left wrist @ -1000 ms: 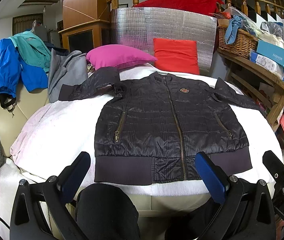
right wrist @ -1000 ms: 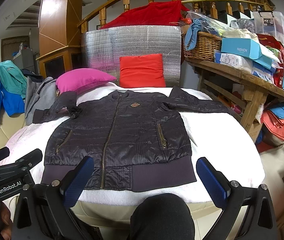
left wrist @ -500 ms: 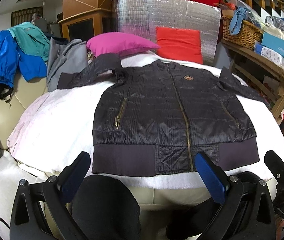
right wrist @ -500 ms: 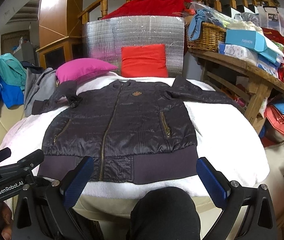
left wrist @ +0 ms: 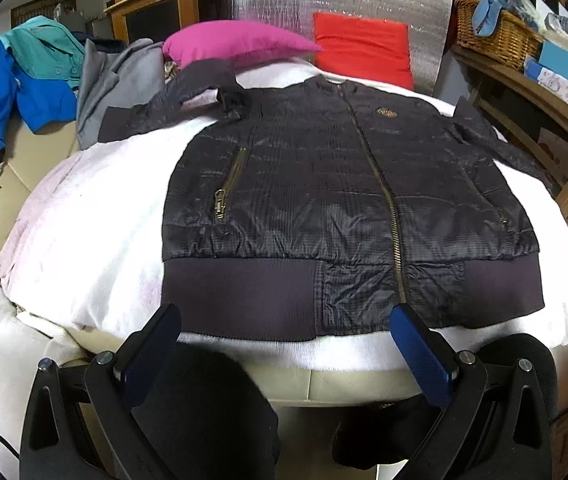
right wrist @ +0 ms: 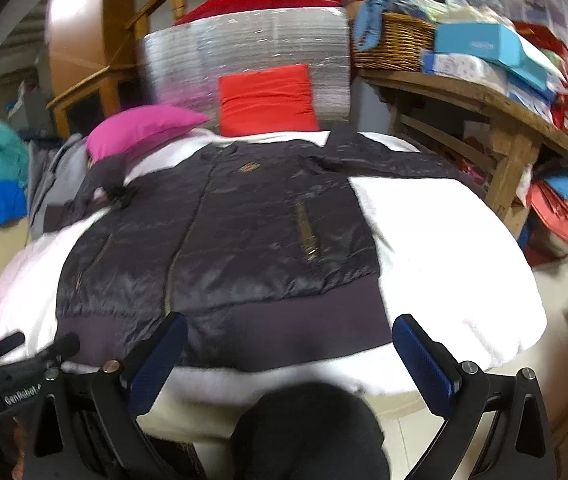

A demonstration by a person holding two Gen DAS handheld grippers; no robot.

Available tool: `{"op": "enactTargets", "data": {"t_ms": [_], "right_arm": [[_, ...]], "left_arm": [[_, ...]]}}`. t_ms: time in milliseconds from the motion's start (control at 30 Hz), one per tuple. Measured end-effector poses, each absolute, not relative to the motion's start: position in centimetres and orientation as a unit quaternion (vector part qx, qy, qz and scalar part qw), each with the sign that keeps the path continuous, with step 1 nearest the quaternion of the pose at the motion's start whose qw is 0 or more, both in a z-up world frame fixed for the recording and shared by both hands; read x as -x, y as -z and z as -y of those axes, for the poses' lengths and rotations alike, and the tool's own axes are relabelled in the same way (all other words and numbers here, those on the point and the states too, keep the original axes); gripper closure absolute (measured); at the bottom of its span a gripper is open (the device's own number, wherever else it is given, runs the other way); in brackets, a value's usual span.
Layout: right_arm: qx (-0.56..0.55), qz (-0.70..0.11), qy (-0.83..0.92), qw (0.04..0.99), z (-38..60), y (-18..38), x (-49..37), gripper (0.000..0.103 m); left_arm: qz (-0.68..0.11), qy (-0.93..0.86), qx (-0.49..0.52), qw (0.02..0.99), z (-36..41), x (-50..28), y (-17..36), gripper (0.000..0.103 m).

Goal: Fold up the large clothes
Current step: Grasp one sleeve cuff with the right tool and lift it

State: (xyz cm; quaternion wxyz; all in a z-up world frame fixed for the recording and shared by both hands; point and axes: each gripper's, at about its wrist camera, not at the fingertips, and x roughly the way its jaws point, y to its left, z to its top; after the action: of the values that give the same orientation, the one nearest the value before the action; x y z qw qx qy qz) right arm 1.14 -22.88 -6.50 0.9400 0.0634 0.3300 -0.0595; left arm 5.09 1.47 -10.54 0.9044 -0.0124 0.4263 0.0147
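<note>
White padded surface (left wrist: 96, 216): the dark quilted jacket (left wrist: 323, 184) is laid flat on it, front up, zipped, collar toward the far edge, ribbed hem (left wrist: 240, 296) along the near edge. One sleeve is bunched and folded back toward the far left corner, by the pink pillow (left wrist: 236, 42); the other sleeve (right wrist: 395, 158) is stretched out toward the right edge.

Handling, as judged: light, soft, puffy shell, likely slick under the pads; folds are expected to spring back unless pressed. The ribbed hem looks grippier than the shiny shell, so hold is best taken at the hem corners or sleeve cuffs, with a full layer pinched, not just the outer skin. The brass zip (left wrist: 379, 184) gives a natural centre line for folding.

Left gripper (left wrist: 284, 344): jaws spread wide, nothing held, poised just short of the near edge; the left half of the hem is seen between the blue pads (left wrist: 152, 344), no contact visible.

Right gripper (right wrist: 287, 352): jaws spread wide, empty; the right half of the hem is framed between them, apparently not touched. This view is motion-blurred.
</note>
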Motion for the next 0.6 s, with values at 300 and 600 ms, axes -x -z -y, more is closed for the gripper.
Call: {"op": "enactTargets", "data": {"t_ms": [300, 600], "right_arm": [[-0.23, -0.327, 0.043, 0.916, 35.3, 6.7, -7.0, 0.001], [-0.465, -0.296, 0.051, 0.832, 51.9, 10.6, -18.3, 0.034]], "left_arm": [[-0.418, 0.003, -0.031, 0.908, 1.1, -12.9, 9.6, 0.0], [-0.386, 0.018, -0.05, 0.921, 3.6, -25.2, 9.1, 0.0]]}}
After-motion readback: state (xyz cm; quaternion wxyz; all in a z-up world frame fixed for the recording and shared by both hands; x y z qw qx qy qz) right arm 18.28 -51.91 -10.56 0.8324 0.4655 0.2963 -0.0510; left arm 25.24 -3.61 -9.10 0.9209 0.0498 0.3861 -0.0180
